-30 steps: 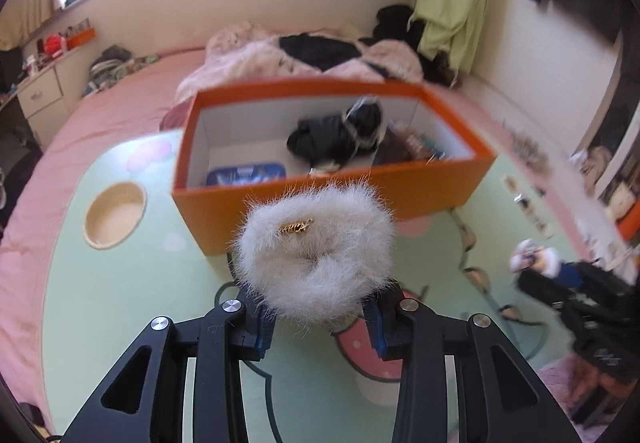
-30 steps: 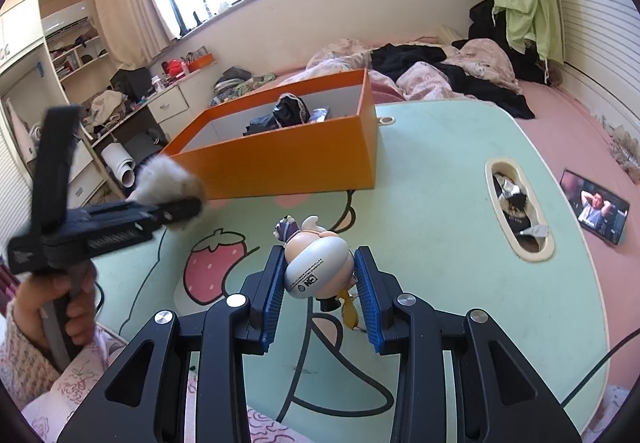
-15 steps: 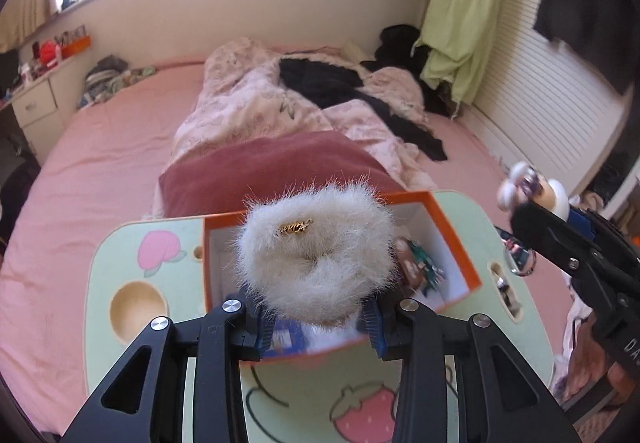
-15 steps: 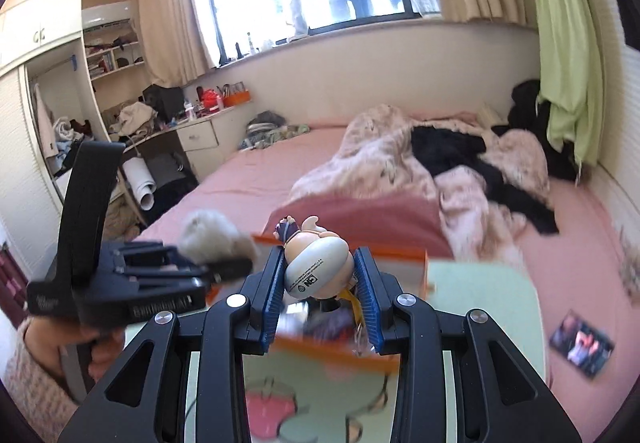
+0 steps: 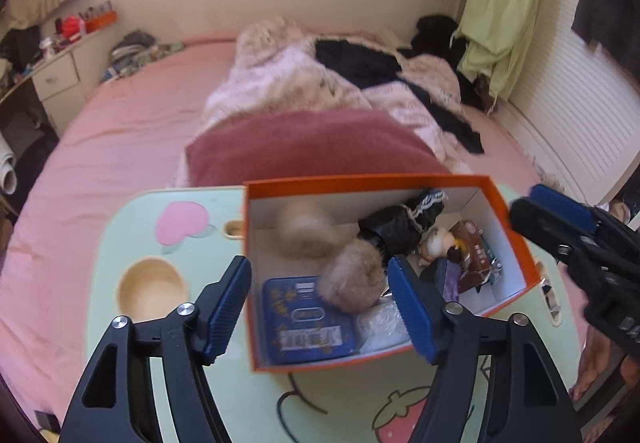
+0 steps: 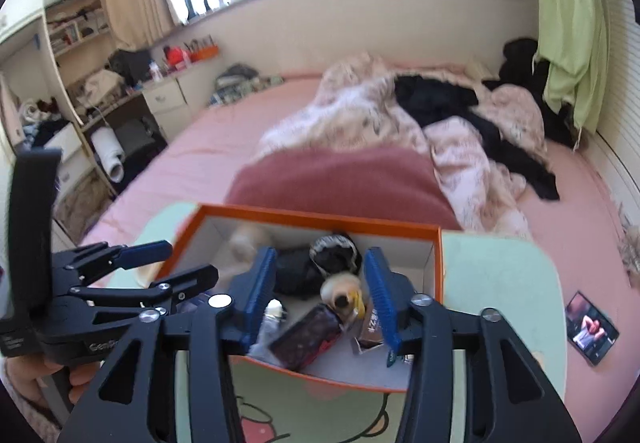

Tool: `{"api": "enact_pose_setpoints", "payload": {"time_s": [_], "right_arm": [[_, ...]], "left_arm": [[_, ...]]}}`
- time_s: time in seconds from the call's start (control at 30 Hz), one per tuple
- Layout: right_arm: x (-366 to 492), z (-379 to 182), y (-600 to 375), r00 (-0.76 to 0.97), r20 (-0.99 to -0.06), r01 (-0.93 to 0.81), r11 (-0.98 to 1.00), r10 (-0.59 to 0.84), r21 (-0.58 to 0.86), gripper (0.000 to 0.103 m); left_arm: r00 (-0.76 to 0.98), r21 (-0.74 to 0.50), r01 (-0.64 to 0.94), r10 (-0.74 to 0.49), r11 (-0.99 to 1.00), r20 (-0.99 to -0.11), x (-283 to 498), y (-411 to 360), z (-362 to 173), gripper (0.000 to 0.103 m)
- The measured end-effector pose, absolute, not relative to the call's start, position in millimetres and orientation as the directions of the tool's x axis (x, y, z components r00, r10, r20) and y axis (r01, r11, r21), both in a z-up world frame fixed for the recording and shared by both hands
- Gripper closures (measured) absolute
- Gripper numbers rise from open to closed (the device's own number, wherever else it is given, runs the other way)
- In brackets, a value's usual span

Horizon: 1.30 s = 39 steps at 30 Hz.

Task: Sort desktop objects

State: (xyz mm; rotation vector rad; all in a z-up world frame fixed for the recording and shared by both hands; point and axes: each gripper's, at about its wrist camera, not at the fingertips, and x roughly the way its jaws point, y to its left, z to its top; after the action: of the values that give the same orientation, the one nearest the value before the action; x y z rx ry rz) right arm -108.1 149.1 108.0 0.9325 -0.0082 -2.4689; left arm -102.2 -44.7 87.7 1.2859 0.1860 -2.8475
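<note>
Both hand-held grippers, left and right, hover with jaws opening over the orange cardboard box, dropping the fluffy white pompom and small round-headed figurine inside for sorting.

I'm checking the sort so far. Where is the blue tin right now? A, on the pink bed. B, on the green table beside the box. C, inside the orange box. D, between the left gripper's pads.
C: the blue tin lies on the floor of the orange box, in its near corner, within the box walls.
</note>
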Motion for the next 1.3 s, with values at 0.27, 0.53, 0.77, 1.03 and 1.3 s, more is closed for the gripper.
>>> {"api": "enact_pose_setpoints", "payload": {"time_s": [0.27, 0.53, 0.77, 1.03, 1.3], "right_arm": [[-54.6, 114.6, 148.6, -0.667, -0.588, 0.499, -0.860, -0.458, 0.104, 0.044], [-10.5, 39.7, 154.4, -0.597, -0.696, 0.506, -0.861, -0.398, 0.059, 0.044], [-8.7, 11.4, 169.1, -0.556, -0.760, 0.459, -0.886, -0.337, 0.057, 0.044], [-12.7, -7.6, 173.4, -0.560, -0.781, 0.425, -0.905, -0.275, 0.014, 0.000], [-11.7, -8.8, 174.1, -0.564, -0.778, 0.426, -0.904, -0.277, 0.013, 0.000]], "left_arm": [[-0.685, -0.086, 0.045, 0.032, -0.995, -0.728, -54.4, -34.3, 90.4, 0.013], [-0.676, -0.020, 0.050, -0.020, -0.999, -0.737, -11.6, -3.7, 42.4, 0.013], [-0.583, -0.018, 0.129, -0.061, -0.992, -0.810, -14.7, -11.9, 0.3, 0.000], [-0.571, 0.025, 0.117, -0.088, -0.993, -0.816, -15.2, -7.2, 1.3, 0.000], [-0.579, 0.026, 0.097, -0.077, -0.995, -0.811, -17.7, -8.6, -2.1, 0.000]]}}
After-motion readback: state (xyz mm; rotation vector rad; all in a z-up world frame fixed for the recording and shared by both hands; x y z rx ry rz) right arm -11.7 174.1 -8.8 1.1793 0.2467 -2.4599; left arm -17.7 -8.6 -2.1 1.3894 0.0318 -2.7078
